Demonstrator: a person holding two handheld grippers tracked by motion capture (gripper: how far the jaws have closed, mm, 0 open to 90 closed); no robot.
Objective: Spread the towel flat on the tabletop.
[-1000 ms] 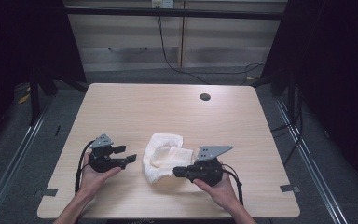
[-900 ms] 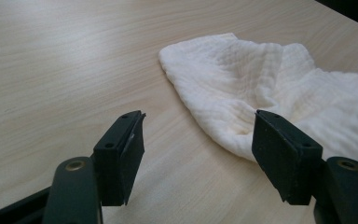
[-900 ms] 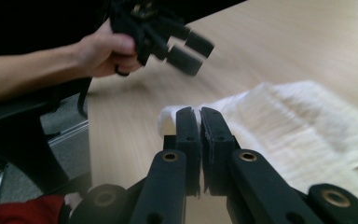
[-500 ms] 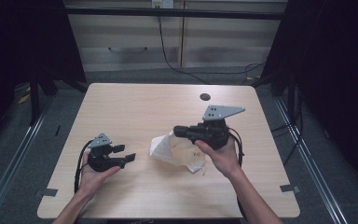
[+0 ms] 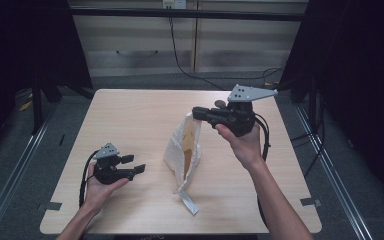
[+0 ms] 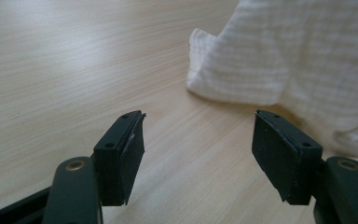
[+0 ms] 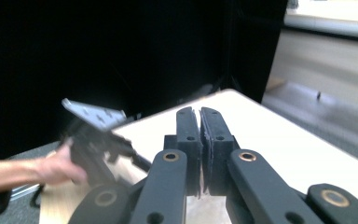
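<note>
Cloth (image 5: 184, 152) raised by one corner above the bench (image 5: 130, 120), its lower end trailing on the surface
Right gripper (image 5: 198, 113) has its fingers pressed together on the top edge of the cloth; a second ago the cloth lay bunched flat on the bench between the two hands, and it now hangs lengthwise from that grip, the tail and a grey tag near the front edge. In the right gripper view the fingers (image 7: 188, 135) stand closed with the fabric pinched at their tips. Left gripper (image 5: 132, 166) rests low on the bench beside the cloth, unmoved, fingers (image 6: 121, 156) spread and empty, white fabric (image 6: 279, 56) just ahead of them. Judgement: the lift has opened the cloth out, and a free lower corner is now presented for the left gripper to take
</note>
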